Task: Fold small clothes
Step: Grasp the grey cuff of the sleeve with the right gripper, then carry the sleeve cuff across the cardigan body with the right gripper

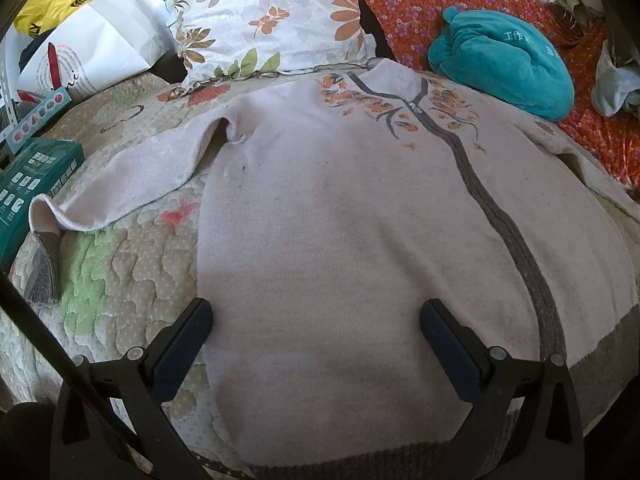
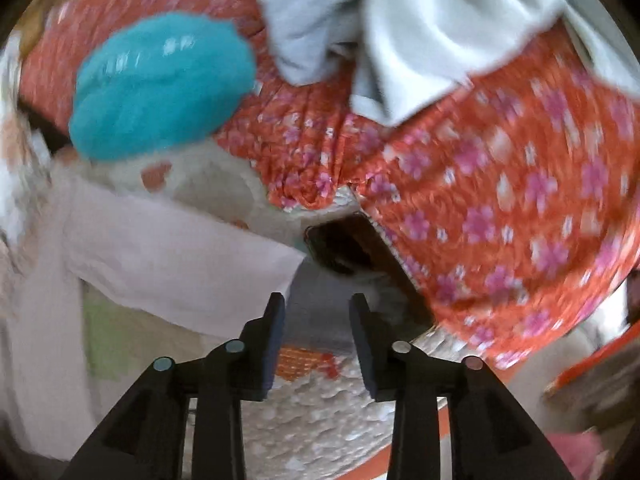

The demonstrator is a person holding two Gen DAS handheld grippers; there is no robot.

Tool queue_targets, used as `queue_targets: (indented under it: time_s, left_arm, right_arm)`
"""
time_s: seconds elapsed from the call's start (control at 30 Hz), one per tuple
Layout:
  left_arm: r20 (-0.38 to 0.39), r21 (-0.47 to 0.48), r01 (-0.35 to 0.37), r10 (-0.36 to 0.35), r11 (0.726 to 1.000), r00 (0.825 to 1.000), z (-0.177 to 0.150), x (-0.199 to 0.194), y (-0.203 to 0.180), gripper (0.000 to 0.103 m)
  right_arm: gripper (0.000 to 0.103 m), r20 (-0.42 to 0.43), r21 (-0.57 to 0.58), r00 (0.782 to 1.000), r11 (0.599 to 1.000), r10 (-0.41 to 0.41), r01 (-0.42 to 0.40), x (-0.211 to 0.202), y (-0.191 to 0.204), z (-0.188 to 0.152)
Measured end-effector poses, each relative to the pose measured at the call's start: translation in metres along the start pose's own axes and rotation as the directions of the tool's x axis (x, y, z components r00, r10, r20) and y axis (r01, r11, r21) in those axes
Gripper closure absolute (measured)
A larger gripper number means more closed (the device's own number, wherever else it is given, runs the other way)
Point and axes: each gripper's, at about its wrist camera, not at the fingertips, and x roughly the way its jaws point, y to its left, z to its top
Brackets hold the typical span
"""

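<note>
The pale cardigan (image 1: 360,208) lies spread face-up on the quilt (image 1: 132,264), sleeves out toward nine and three o'clock, no fold made yet, while the left gripper (image 1: 316,320) hovers wide apart over its hem and the right gripper (image 2: 317,312) hangs partly apart, empty, beside the right sleeve (image 2: 168,256).

one pale pink knitted zip-front cardigan (image 1: 360,208), one white floral pillow (image 1: 272,16), one teal plush bundle (image 1: 504,68), two green cardboard boxes (image 1: 36,184), one white paper bag (image 1: 92,52), one yellow plastic bag (image 1: 52,4)
</note>
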Motion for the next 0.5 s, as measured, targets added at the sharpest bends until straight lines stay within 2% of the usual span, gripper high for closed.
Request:
queue_targets:
  time_s: [0.07, 0.2, 0.4, 0.5]
  left_arm:
    - [0.001, -0.001, -0.004, 0.004, 1.0, 1.0, 0.0, 0.0, 0.001, 0.0]
    - [0.003, -0.002, -0.006, 0.006, 1.0, 1.0, -0.001, 0.0, 0.0, 0.0]
    - [0.004, -0.004, -0.007, 0.008, 1.0, 1.0, -0.002, 0.0, 0.001, 0.0]
    - [0.008, -0.009, -0.002, 0.003, 1.0, 1.0, -0.001, -0.001, 0.0, 0.0]
  right_arm:
    - [0.058, -0.008, 0.044, 0.999, 0.998, 0.042, -0.041, -0.002, -0.009, -0.006]
    - [0.057, -0.061, 0.12, 0.991, 0.987, 0.117, -0.109, 0.019, -0.022, -0.03]
    - [0.051, -0.113, 0.334, 0.951, 0.913, 0.287, -0.235, 0.064, -0.039, -0.061]
    - [0.051, -0.093, 0.414, 0.949, 0.878, 0.302, -0.239, 0.085, -0.044, -0.062]
